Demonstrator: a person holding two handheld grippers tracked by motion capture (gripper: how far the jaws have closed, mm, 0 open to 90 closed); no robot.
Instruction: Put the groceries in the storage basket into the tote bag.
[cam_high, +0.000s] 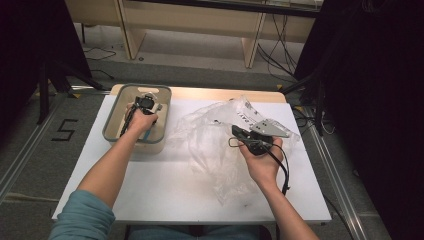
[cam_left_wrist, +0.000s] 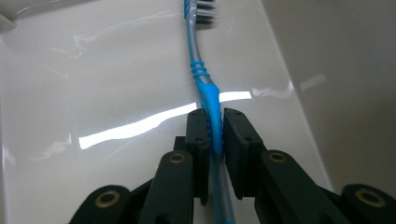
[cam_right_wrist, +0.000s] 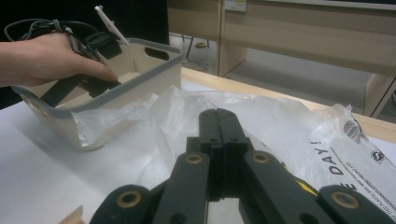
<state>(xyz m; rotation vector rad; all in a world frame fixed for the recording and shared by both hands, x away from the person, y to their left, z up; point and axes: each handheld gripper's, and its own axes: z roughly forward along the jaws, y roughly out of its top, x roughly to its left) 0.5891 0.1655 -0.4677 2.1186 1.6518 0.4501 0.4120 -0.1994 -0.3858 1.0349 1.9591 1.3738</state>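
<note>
Left gripper (cam_left_wrist: 213, 133) is down inside the bin (cam_high: 112, 117), jaws pinched tight on the toothbrush (cam_left_wrist: 205, 88) — the grip sits on the blue part of the handle, with the bristled head pointing away across the pale glossy bin floor. By the look of it the brush lies on or just above that floor; I cannot tell which. So the step in hand reads as the pick-up from the bin, grasp made and lift not yet begun.

Over to the right gripper (cam_right_wrist: 218, 116) — jaws pressed together, nothing visibly between them, hovering over the crumpled clear plastic bag (cam_high: 215, 135) just beside the bin. My guess is the brush is bound for that bag. The next move calls for a straight lift clear of the bin's grey rim, then a carry across to the bag, and the right gripper will likely need to catch an edge of the film and hold the mouth open.

Outward now: a white table (cam_high: 165, 190) with a wooden far edge carries both. Grey floor with metal rails around it, a "5" (cam_high: 65, 130) marked at the left, pale wooden benches beyond, dark curtains at both sides.
</note>
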